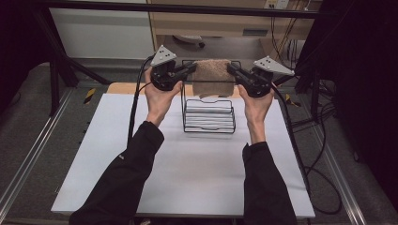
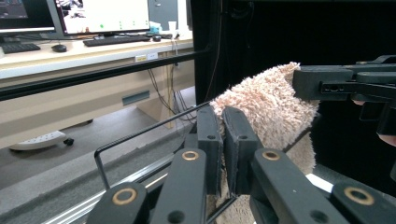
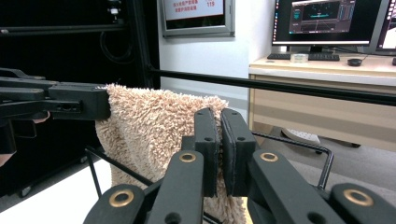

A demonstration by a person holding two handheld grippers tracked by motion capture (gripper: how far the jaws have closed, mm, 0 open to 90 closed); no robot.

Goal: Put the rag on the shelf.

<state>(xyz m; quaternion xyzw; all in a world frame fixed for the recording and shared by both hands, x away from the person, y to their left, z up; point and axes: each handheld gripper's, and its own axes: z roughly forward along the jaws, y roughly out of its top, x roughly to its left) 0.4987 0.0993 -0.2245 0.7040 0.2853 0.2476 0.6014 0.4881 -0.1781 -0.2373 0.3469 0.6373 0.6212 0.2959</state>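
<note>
Between both hand-held grippers: towel [image 1: 212,77], each clamped on one edge, over rack [image 1: 209,117].

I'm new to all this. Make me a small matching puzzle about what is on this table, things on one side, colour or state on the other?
Things:
1. towel
2. wire rack
3. table
4. left gripper

Descriptions:
A. white and flat
B. black, thin bars
C. beige and fluffy, draped over the rack's top bar
D. shut on one end of the towel

Pairs: 1-C, 2-B, 3-A, 4-D
</note>
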